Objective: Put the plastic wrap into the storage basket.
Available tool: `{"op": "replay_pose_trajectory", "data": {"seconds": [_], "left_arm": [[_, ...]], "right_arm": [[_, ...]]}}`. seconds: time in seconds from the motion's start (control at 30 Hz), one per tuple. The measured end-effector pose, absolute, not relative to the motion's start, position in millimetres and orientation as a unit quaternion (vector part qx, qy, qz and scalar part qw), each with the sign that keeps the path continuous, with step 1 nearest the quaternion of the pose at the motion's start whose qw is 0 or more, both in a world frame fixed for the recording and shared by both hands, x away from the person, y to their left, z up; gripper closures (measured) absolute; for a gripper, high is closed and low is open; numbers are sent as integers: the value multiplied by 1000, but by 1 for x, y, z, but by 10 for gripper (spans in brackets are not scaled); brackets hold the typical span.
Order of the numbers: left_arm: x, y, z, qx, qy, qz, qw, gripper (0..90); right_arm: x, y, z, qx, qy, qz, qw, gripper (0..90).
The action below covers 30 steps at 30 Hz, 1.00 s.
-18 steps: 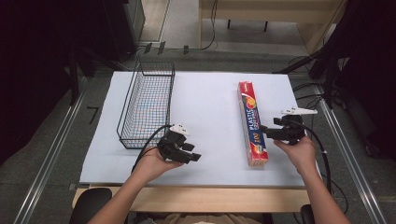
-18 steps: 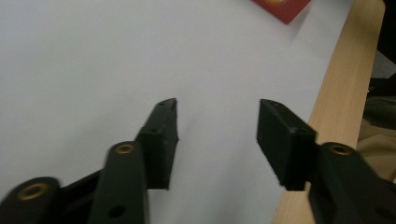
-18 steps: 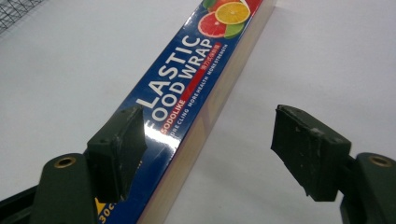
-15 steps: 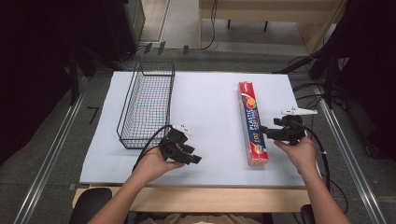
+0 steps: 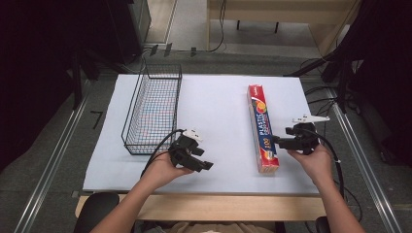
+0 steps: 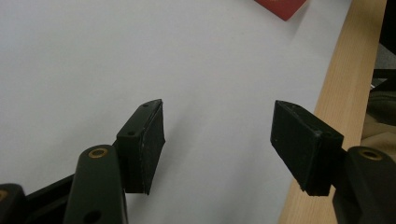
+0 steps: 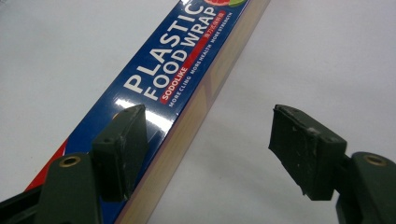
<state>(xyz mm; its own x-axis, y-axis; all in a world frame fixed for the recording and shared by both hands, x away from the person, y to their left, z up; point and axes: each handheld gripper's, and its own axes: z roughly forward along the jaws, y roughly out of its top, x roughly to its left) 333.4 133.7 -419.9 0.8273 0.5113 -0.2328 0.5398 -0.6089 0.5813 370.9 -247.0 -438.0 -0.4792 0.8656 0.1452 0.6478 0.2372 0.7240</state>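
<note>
Beside the plastic wrap box (image 5: 262, 128), right hand-held gripper (image 5: 278, 141) gapes, empty; left hand-held gripper (image 5: 206, 166) likewise parted, holding nothing, over the tabletop (image 5: 218, 111).

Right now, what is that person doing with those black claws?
A person sits at a table with a white mat and holds a claw in each hand. The right claw is open and reaching at the side of a long box of plastic wrap lying flat; one pad sits over the box's top, but nothing is squeezed yet. The left claw is open too, with nothing in it, over bare mat. A wire basket stands at the left.
</note>
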Motion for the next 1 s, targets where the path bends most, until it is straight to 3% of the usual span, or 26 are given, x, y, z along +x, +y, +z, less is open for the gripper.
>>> {"op": "replay_pose_trajectory", "data": {"seconds": [1.0], "left_arm": [[338,138,-413,893,292,-12,343,390]], "right_arm": [[362,-250,-437,489,775,375,138,340]]}}
